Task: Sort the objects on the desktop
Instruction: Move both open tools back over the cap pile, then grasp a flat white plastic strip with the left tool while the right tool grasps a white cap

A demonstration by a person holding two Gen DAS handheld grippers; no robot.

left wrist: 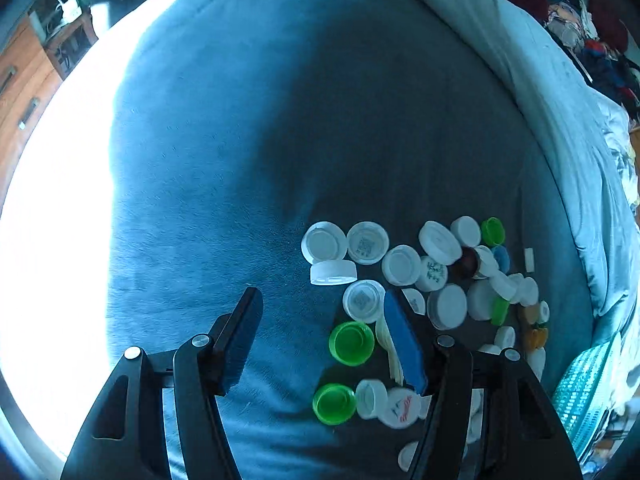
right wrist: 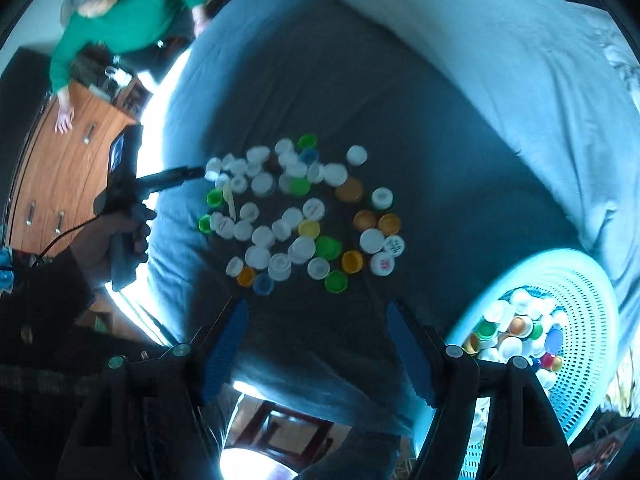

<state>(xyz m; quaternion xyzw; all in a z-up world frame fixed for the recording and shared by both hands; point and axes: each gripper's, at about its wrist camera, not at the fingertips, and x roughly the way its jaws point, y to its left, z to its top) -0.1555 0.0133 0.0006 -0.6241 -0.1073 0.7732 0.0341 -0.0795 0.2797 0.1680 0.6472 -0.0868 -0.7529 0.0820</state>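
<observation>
Nearest the left wrist camera, the left gripper [left wrist: 320,332] points down at the blue blanket [left wrist: 208,152] with its jaws apart and nothing between them. Its right finger [left wrist: 404,344] hangs over the near left fringe of the pile of bottle caps [left wrist: 420,280]. A green cap [left wrist: 351,343] lies open side up just inside that finger, and a second green cap [left wrist: 334,404] sits nearer the camera beside two white ones. Most caps in this view are white, with a few green, blue and orange ones toward the blanket's right edge, where a corner of the perforated basket [left wrist: 588,392] shows.

Closest in the right wrist view, the right gripper [right wrist: 316,340] also stands wide apart and holds nothing, hovering over bare blanket [right wrist: 320,80] short of the caps. Those scattered caps [right wrist: 300,216] lie in a loose patch in the middle of the blanket, mixed in colour and touching one another in places. At the blanket's near right corner the basket [right wrist: 592,320] already holds a heap of mixed caps [right wrist: 520,336]. To the left, a hand [right wrist: 120,240] grips the left gripper's handle, its fingers reaching the pile's left edge. Beyond the far left corner a person in a green top [right wrist: 132,12] leans on a wooden dresser [right wrist: 72,168].

Sorting looks barely begun to me: no colour groups are visible on the blanket, and dozens of caps remain loose.
</observation>
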